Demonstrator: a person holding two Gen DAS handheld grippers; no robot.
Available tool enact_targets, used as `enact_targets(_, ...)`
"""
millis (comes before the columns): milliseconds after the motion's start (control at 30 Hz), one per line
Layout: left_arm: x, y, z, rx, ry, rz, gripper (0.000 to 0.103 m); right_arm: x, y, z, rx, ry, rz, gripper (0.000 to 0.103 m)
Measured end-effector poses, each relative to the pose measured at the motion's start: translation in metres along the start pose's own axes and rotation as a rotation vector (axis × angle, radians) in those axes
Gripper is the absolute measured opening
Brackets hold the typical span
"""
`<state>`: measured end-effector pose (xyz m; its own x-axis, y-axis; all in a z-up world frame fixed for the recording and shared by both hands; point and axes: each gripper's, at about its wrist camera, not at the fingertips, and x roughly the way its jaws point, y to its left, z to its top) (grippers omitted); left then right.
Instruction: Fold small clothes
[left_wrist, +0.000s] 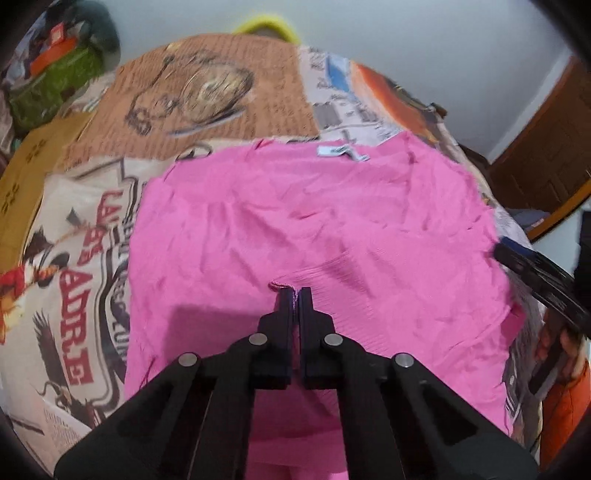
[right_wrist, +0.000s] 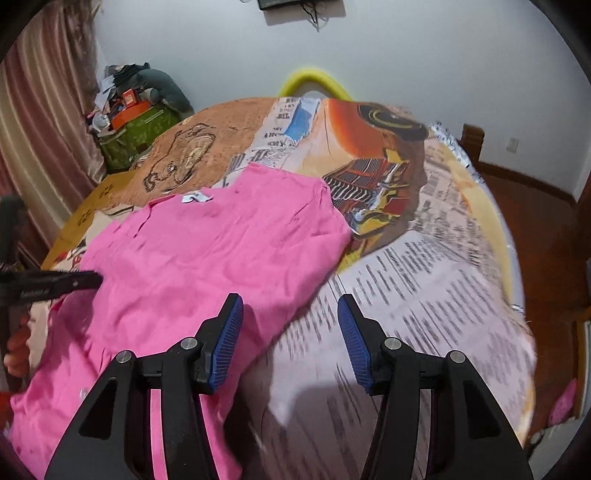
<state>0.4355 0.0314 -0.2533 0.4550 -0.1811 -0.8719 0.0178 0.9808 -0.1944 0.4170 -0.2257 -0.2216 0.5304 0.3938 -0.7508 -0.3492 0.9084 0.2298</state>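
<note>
Pink garment (left_wrist: 314, 229) lies spread across the middle of the left wrist frame on the printed bedspread (left_wrist: 74, 258) — one garment, one white label (left_wrist: 341, 150) near its upper edge, two grippers. Left gripper (left_wrist: 294, 295) is pressed together, pinching a small fold of pink hem. Right gripper (right_wrist: 290, 314) stands spread at the garment's lower right edge, gripping nothing. Risk: so thin a pinch may slip when lifted — or the fold drags crooked with one side unheld.

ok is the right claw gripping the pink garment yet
No, the right claw stands open with nothing between its blue pads, just over the pink garment edge.
</note>
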Motion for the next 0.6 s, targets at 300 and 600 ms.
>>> enact_targets(300, -0.041, 0.003, 0.016, 0.021, -0.141, 0.012, 0.002, 0.018, 0.000, 0.012, -0.010, -0.007, -0.007, 0.007)
enact_targets(600, 0.004, 0.041, 0.009, -0.059, 0.006, 0.074, 0.002, 0.015, -0.003, 0.017, -0.020, -0.025, -0.076, 0.005)
